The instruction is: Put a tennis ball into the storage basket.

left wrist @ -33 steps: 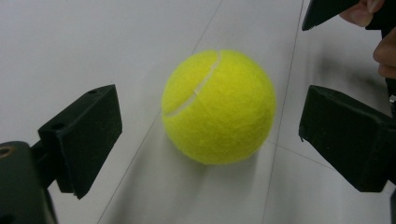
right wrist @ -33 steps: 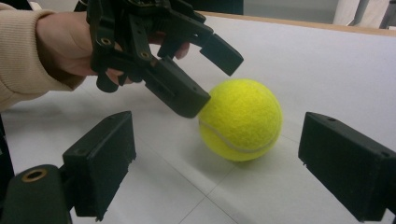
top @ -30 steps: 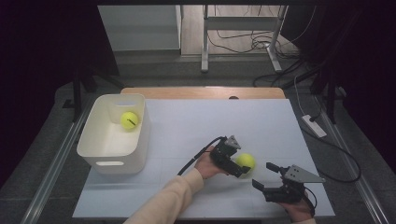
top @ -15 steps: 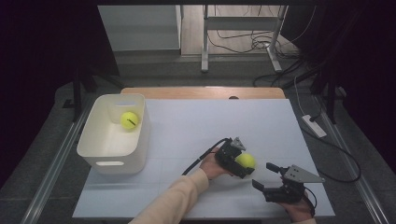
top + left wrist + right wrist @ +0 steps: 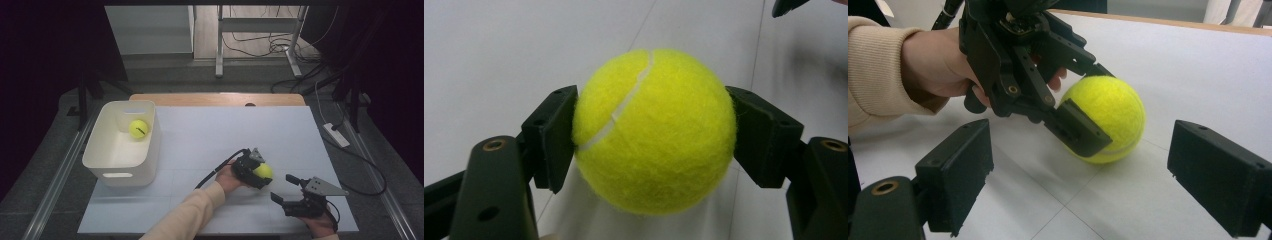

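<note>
Closing just now, my left hand-held gripper (image 5: 654, 135) clamps the tennis ball (image 5: 655, 131) on the surface (image 5: 215, 130); next, lift toward the bin (image 5: 150, 145).

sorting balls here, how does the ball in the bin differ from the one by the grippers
The ball in the bin lies loose inside the white bin; the ball on the table is clamped between the left gripper pads. The first sits far left, the second near the open right gripper. Both are yellow tennis balls.

Dark room; grey floor (image 5: 250, 70); white-topped table (image 5: 240, 130); trailing cables (image 5: 260, 45)
</note>
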